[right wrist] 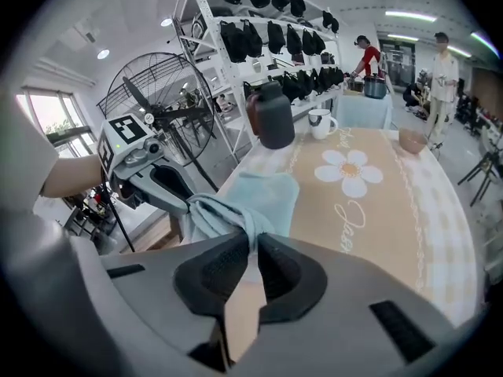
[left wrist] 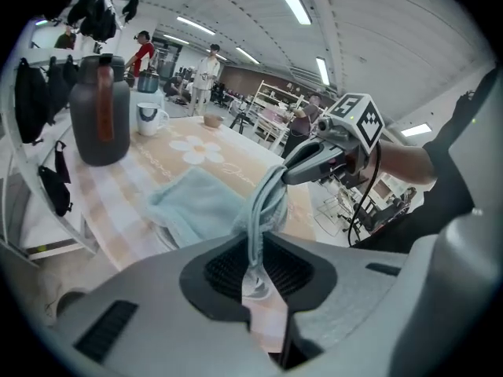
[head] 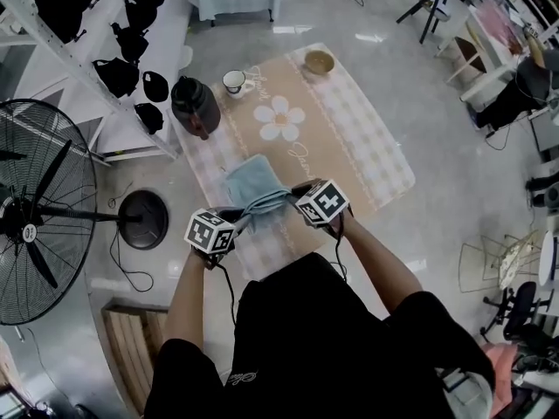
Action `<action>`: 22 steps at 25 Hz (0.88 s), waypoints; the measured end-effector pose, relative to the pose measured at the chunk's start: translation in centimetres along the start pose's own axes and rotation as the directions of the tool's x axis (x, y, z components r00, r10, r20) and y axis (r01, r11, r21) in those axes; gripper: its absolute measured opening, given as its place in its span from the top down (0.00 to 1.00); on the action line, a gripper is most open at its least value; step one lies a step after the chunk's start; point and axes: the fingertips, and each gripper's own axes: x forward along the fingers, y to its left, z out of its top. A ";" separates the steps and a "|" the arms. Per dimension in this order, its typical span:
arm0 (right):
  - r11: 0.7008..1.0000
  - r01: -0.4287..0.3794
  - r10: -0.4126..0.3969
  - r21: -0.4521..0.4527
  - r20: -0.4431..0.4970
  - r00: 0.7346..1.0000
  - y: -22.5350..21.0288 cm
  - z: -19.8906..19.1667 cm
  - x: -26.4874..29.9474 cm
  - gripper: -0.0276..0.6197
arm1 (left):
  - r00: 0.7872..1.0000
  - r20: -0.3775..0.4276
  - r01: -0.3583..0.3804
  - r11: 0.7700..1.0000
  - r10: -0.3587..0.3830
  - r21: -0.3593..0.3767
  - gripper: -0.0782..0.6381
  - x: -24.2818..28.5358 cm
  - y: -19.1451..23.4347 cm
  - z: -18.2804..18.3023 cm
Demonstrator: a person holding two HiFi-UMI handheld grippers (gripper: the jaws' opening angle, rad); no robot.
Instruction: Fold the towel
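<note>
— Looking down from the head view, where is the towel point(head: 251, 180)?
— It lies on the checked mat point(head: 367, 138) with the white flower point(head: 279, 119) on it. Its near edge is bunched up like a rope. The left gripper point(head: 244, 221) has one end of that edge and the right gripper point(head: 297, 201) has the other. The two grippers are close together, with the person's arms behind them.
— What else is on the mat?
— A dark jug point(head: 195, 105), a white cup point(head: 234, 80) and a small bowl point(head: 319, 61). They all sit at the far end, well apart from the towel. A big fan point(head: 35, 208) stands on the floor at the left.
— And in the left gripper view?
— The left gripper's jaws are shut tight on a thin strip of the towel. The strip runs up from the pads point(left wrist: 228, 269) to the right gripper, which pinches it too. The rest of the towel rests flat on the mat, on the near side of the jug and cup.
— And the right gripper view?
— It shows the same thing from the other side. The right gripper's jaws squeeze the towel edge between them. The bunched cloth goes across to the left gripper, at the left of the view. Behind it are the fan and some black bags point(right wrist: 236, 39).
</note>
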 end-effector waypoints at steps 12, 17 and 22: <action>0.997 -0.076 0.076 0.011 -0.014 0.997 -4.0 7.4 4.0 0.90 | 0.990 0.069 -0.109 0.982 0.121 -0.154 0.81 -1.0 8.4 4.3; 0.994 -0.097 0.097 0.058 -0.005 0.995 -5.2 8.6 5.6 0.90 | 0.986 0.075 -0.134 0.970 0.152 -0.202 0.81 -0.5 10.4 4.7; 0.994 -0.077 0.066 0.078 0.138 0.988 -6.1 11.0 5.8 0.83 | 0.964 0.108 -0.211 0.945 0.244 -0.252 0.80 -0.7 12.3 4.9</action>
